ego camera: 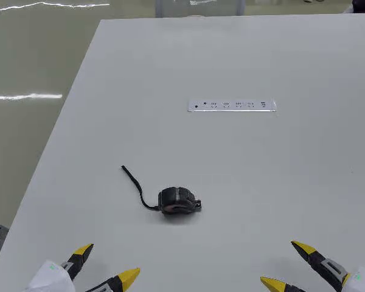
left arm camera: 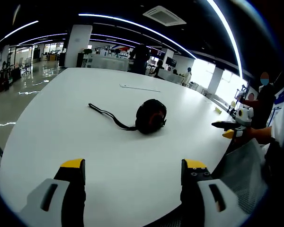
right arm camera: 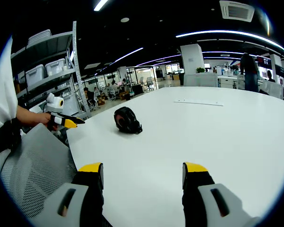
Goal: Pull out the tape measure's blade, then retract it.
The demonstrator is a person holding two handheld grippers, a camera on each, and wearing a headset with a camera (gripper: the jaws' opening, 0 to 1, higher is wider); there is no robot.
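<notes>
A black tape measure (ego camera: 179, 201) lies on the white table (ego camera: 231, 61), its black wrist strap (ego camera: 132, 182) trailing to the left; no blade is drawn out. The same tape measure (left arm camera: 151, 116) sits ahead of the left gripper's jaws, and the tape measure (right arm camera: 127, 120) lies ahead and left of the right gripper's. My left gripper (ego camera: 103, 264) stands open at the near left edge, its jaws empty. My right gripper (ego camera: 289, 264) is open at the near right, also empty. Both grippers are well short of the tape measure.
A white power strip (ego camera: 232, 105) lies flat beyond the tape measure. The table's left edge (ego camera: 55, 140) drops to a glossy floor. A mesh chair (right arm camera: 33, 161) sits near the front edge. Shelving and people stand far off.
</notes>
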